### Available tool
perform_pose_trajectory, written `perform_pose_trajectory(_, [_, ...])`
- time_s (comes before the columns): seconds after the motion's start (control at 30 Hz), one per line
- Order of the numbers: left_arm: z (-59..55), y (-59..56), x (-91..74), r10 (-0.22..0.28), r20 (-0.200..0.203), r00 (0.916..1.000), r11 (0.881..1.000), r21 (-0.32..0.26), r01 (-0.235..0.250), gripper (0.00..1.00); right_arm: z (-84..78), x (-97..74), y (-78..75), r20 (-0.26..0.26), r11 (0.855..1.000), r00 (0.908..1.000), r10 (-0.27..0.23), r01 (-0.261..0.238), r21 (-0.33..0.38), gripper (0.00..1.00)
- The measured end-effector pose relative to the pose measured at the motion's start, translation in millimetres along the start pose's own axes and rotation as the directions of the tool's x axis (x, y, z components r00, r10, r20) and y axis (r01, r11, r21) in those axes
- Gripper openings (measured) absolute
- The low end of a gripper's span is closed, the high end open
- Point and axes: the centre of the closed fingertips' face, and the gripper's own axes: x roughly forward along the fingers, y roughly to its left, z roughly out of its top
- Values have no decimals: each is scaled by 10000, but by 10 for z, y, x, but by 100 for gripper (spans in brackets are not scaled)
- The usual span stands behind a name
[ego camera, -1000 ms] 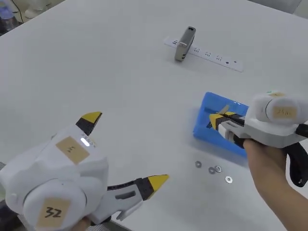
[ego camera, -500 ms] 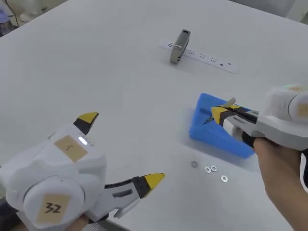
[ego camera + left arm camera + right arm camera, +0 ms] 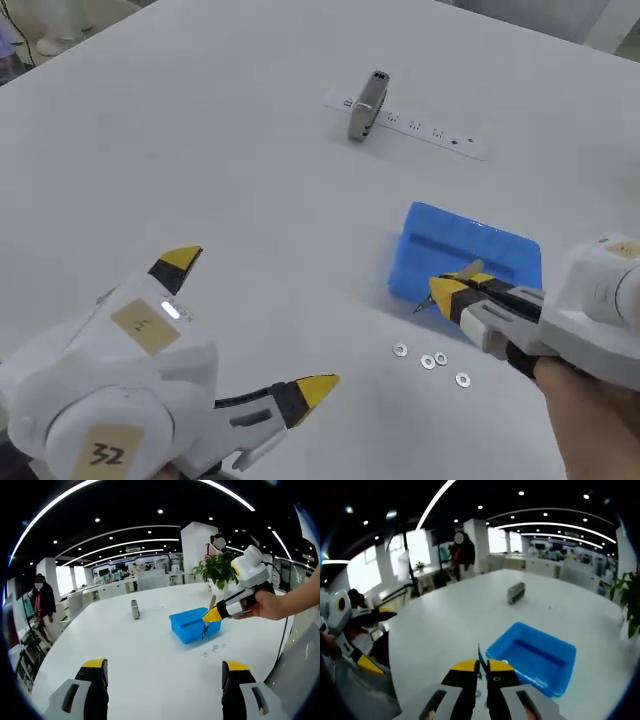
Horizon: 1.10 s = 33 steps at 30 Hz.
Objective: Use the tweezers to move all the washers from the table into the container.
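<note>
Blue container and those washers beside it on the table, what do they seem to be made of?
The container looks like moulded plastic: an even saturated blue, a soft sheen, rounded corners. The washers look like metal, probably steel: tiny silvery rings with bright glints, though they are too small to judge the finish.

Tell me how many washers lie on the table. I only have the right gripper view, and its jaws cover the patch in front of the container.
Observer: Four washers lie on the table, in a loose row just in front of the blue container.
Operator: Where is the tweezers' tip relative to them?
Observer: The tweezers, clamped in the right gripper, point down beside the container's near wall. The tip is short of the washers and touches none.
Operator: And the left gripper?
Observer: The left gripper is open, holds nothing, and sits well apart from the washers.
</note>
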Motion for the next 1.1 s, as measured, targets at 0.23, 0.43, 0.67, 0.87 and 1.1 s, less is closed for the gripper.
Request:
perform_pose_trajectory(0.23, [-13,-12,5,-54,-54,10000,10000,68,55,96,-174,3,49,-331,9999,9995,10,-6,134,3])
perform_pose_trajectory(0.43, [-16,-18,6,-76,-63,10000,9999,109,77,96,-294,48,101,-548,9997,9984,121,-110,200,3])
perform_pose_trajectory(0.67, [-21,-6,4,-30,-81,10000,9999,98,31,96,-352,108,85,-762,9999,9971,75,-70,76,3])
perform_pose_trajectory(0.87, [-30,-5,5,-4,-145,9999,9999,130,6,96,-358,130,69,-747,10000,9972,7,-11,-48,3])
perform_pose_trajectory(1.1, [-29,-8,5,6,-154,9999,9999,169,-4,96,-386,140,123,-555,9981,9985,-24,-11,-621,2])
